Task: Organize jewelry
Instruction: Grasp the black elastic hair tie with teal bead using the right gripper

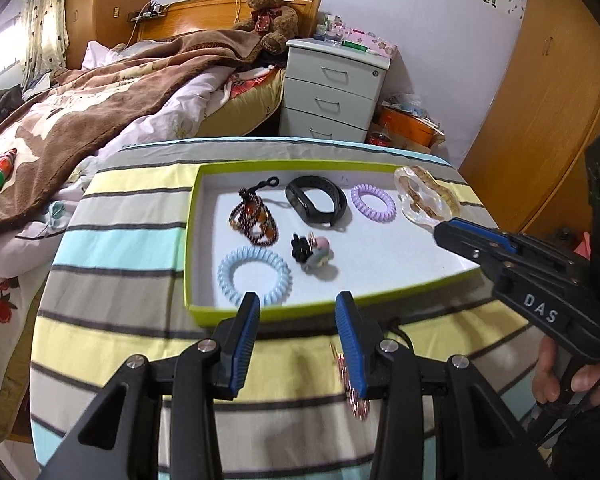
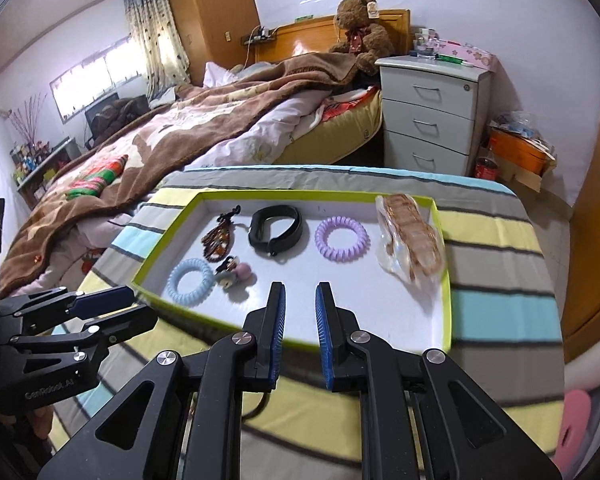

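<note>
The tray (image 2: 444, 288) lies with its long axis left to right, its right half mostly bare. The left gripper (image 1: 298, 300) hovers open at its near edge; the right gripper (image 2: 300, 292), jaws narrowly parted, holds nothing.

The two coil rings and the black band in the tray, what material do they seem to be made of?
The blue coil ring and the purple coil ring look like smooth, slightly glossy plastic: each is a spiral cord, like a telephone wire. The black band looks like matte rubber or silicone, with a shinier, harder face on one side; the exact material I cannot tell. The tray seems to be cardboard.
</note>
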`<act>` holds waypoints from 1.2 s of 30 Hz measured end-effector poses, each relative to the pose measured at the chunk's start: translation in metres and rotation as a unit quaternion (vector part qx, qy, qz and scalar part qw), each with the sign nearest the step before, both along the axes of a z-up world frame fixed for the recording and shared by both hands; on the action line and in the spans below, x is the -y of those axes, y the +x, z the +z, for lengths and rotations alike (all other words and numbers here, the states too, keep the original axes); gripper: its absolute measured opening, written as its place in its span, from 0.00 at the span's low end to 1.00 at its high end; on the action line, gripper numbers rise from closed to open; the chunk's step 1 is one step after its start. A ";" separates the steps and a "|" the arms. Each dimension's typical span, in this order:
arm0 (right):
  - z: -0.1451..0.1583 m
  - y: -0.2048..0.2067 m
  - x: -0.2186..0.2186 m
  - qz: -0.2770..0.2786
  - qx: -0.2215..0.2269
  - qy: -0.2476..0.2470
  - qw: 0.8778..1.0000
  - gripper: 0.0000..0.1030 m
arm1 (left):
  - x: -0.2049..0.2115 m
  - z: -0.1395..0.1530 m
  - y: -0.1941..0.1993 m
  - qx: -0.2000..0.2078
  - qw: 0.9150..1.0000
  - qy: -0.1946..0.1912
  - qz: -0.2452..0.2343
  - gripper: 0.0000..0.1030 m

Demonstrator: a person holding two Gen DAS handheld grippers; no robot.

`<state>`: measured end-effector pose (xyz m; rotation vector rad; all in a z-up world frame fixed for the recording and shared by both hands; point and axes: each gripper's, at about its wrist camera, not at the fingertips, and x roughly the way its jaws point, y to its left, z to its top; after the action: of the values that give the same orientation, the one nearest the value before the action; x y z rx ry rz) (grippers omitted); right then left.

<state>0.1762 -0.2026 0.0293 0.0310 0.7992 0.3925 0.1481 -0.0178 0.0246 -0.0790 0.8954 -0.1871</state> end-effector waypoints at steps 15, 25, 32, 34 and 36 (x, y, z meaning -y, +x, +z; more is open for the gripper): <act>-0.019 -0.048 0.006 -0.011 -0.008 -0.006 1.000 0.22 | -0.009 -0.007 -0.046 0.001 1.000 -0.006 -0.002 0.43; -0.044 -0.052 -0.014 0.016 -0.041 -0.006 0.999 0.37 | -0.025 -0.022 -0.060 -0.012 1.000 -0.027 0.009 0.46; -0.049 -0.057 -0.031 0.045 -0.041 -0.003 0.998 0.38 | -0.035 -0.027 -0.064 -0.015 0.999 -0.033 0.015 0.49; -0.049 -0.058 -0.039 0.059 -0.033 -0.014 0.998 0.38 | -0.037 -0.028 -0.063 -0.017 0.999 -0.034 0.018 0.49; -0.050 -0.057 -0.046 0.069 -0.035 -0.018 0.997 0.38 | -0.039 -0.030 -0.063 -0.018 0.999 -0.037 0.020 0.49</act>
<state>0.1190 -0.1568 -0.0205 -0.0436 0.8808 0.5102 0.0851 0.0212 -0.0052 -0.1695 0.9231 -0.1816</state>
